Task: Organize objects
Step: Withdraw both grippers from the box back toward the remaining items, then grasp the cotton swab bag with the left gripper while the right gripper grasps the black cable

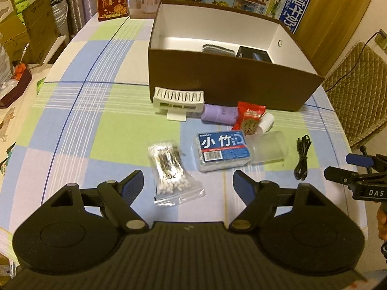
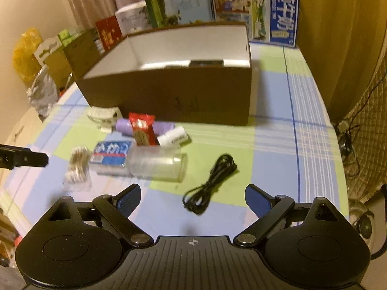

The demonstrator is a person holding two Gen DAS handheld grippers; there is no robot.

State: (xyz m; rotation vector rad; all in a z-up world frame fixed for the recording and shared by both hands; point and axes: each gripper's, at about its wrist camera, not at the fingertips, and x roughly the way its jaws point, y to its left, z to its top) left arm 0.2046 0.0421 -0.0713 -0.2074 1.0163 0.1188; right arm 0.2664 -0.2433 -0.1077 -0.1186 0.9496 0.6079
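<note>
The jaws of both grippers stand wide open and hold nothing. The left gripper (image 1: 186,184) hovers low over the checked tablecloth (image 1: 101,130), and the bag of cotton swabs (image 1: 173,172) lies right between its blue pads, in the lower middle of the left wrist view. The long axis of the bag runs almost straight away from the camera, a little tilted, so the pads could close across its narrow width.

The right gripper (image 2: 193,199) points at the coiled black cable (image 2: 210,184), which lies just ahead of its pads, slightly left of centre, with its long axis going diagonally to the upper right.

I judge each hand is nearer to its own object. The brown box (image 1: 217,84) stands open in the upper middle, well behind both, and already holds some items.
</note>
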